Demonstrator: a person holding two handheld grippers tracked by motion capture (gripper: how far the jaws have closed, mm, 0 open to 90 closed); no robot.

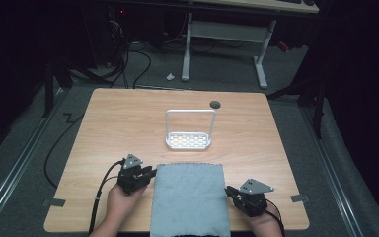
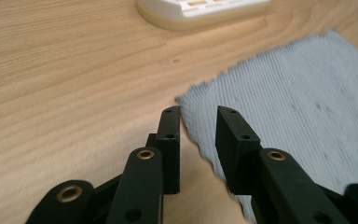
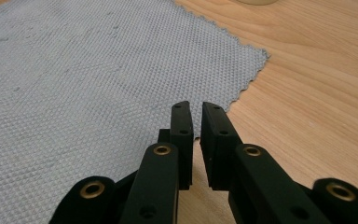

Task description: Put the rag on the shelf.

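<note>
A grey-blue cloth (image 1: 190, 197) lies flat at the table's near edge and hangs a little over it. My left gripper (image 1: 150, 174) sits at the cloth's far left corner. In the left gripper view its jaws (image 2: 198, 112) stand apart over the cloth's (image 2: 298, 107) zigzag edge, with nothing pressed between them. My right gripper (image 1: 228, 190) rests at the cloth's right edge. In the right gripper view its jaws (image 3: 196, 106) show a narrow gap over the cloth's (image 3: 98, 79) border, and no fabric is pinched.
A white slotted rack with a tall wire frame (image 1: 188, 140) stands just beyond the cloth, its base (image 2: 200, 9) close ahead of my left gripper. A small dark disc (image 1: 215, 104) lies behind it. Bare wooden table (image 1: 118, 118) spreads left, right and behind.
</note>
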